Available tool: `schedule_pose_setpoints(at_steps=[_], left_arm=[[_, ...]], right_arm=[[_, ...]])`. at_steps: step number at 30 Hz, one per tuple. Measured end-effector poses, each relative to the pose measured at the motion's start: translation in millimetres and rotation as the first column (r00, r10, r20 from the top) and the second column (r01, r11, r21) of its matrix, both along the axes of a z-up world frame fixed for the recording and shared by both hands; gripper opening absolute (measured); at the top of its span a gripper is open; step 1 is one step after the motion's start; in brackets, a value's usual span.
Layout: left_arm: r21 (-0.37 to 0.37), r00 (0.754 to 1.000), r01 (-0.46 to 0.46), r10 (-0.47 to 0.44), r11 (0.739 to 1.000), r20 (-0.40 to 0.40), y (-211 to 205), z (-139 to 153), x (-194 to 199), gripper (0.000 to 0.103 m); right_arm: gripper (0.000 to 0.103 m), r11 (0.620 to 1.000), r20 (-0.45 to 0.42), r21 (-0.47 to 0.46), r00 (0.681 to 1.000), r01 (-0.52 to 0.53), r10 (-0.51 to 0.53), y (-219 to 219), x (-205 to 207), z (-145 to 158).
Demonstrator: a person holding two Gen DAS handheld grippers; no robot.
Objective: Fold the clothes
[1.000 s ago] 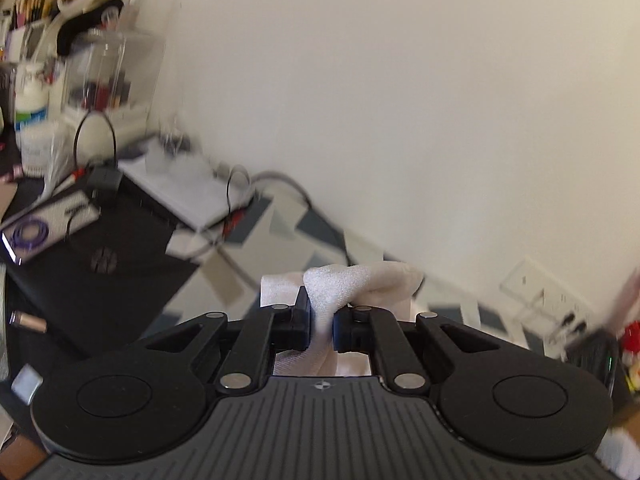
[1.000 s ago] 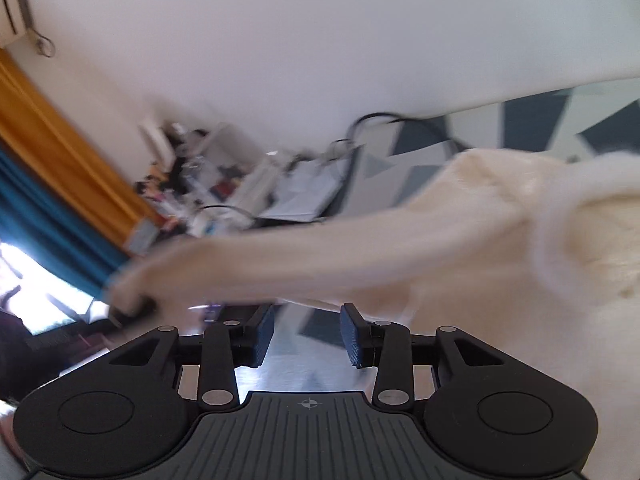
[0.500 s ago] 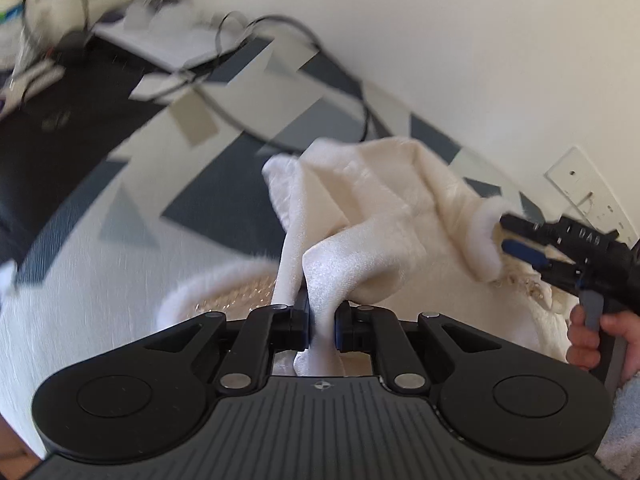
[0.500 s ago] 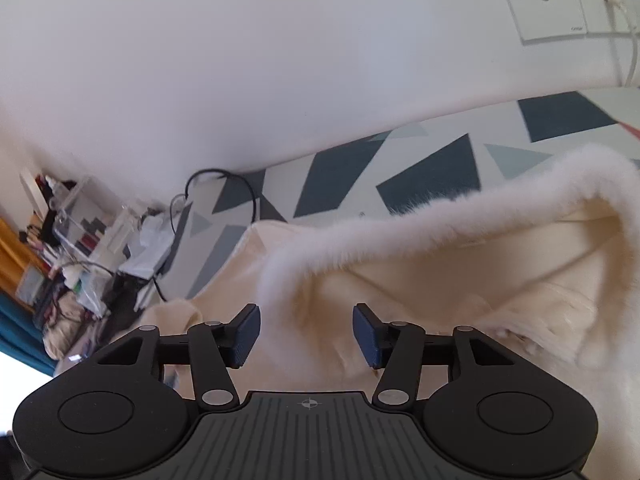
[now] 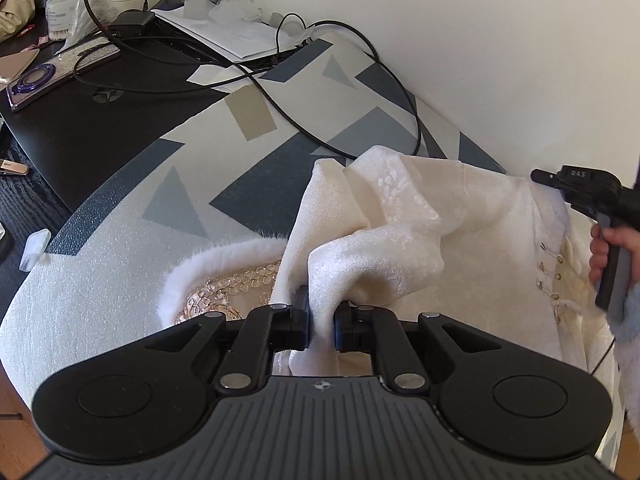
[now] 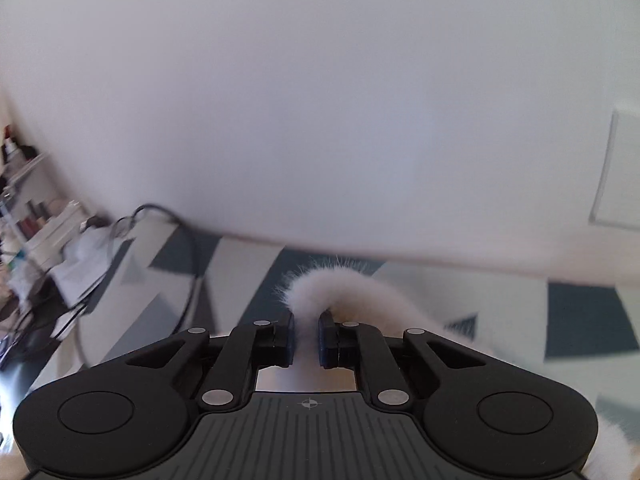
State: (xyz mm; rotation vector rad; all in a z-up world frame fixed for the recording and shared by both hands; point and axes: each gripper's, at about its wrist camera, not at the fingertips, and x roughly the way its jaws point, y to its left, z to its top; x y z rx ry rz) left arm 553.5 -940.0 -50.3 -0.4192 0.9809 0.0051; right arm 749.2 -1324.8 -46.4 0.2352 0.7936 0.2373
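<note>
A cream fuzzy garment (image 5: 432,232) with white fur trim and gold chain decoration lies crumpled on a table mat (image 5: 120,264) patterned with grey and blue triangles. My left gripper (image 5: 321,326) is shut on a fold of the cream fabric, which rises between its fingers. My right gripper (image 6: 306,336) is shut on the white fur trim (image 6: 332,288) of the same garment. The right gripper also shows at the right edge of the left wrist view (image 5: 576,188), held by a hand at the garment's far side near the wall.
A black laptop (image 5: 92,116) lies at the left with a phone case (image 5: 60,68) and black cables (image 5: 320,80) crossing the mat. Papers (image 5: 236,32) and cluttered containers stand at the back left. A white wall (image 5: 480,40) borders the table behind.
My right gripper was open over the fur edge and has shut on the fur trim. My left gripper keeps its hold on the fabric and has come lower over the mat.
</note>
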Motion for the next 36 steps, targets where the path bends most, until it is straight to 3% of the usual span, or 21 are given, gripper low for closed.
schedule_pose_setpoints(at_steps=[3,4,6,7,13,19,23,28,36], left_arm=[[0.003,1.000,-0.005,0.005,1.000,-0.006,-1.7,-1.1,2.1,0.011],[0.004,1.000,-0.005,0.005,1.000,-0.008,-1.7,-1.2,3.1,0.011],[0.007,1.000,-0.010,0.010,1.000,-0.009,-1.2,-1.2,5.0,0.011],[0.008,1.000,-0.014,0.014,1.000,-0.009,-0.7,-1.3,5.8,0.011],[0.018,0.999,-0.049,0.049,0.999,-0.023,2.5,-4.0,12.6,0.011],[0.119,0.998,0.056,-0.051,0.991,-0.046,-12.0,7.6,24.7,0.025],[0.208,0.995,0.103,-0.100,0.973,-0.023,-15.5,26.7,28.5,0.068],[0.294,0.982,0.165,-0.184,0.942,0.039,-13.1,55.7,25.2,0.069],[0.250,0.954,0.243,-0.278,0.937,0.115,-19.4,79.8,21.0,0.072]], right_arm=[[0.012,1.000,-0.084,-0.018,0.996,-0.019,0.017,-5.1,20.6,-20.0],[0.018,1.000,-0.091,-0.017,0.996,0.002,-0.003,-10.7,19.9,-21.8],[0.053,0.998,-0.095,-0.008,0.994,0.058,-0.058,-24.0,15.8,-22.8],[0.056,0.996,-0.098,-0.003,0.991,0.086,-0.086,-30.6,13.7,-23.3],[0.060,0.981,-0.033,0.043,0.981,0.191,-0.190,-78.6,-29.8,3.0],[0.060,0.948,-0.012,0.101,0.953,0.302,-0.302,-137.0,-96.9,23.9],[0.060,0.920,-0.028,0.083,0.923,0.384,-0.383,-163.4,-153.4,25.4],[0.060,0.869,-0.037,0.096,0.874,0.485,-0.484,-183.9,-217.9,30.7],[0.062,0.803,-0.038,0.120,0.811,0.583,-0.584,-185.9,-289.9,53.4]])
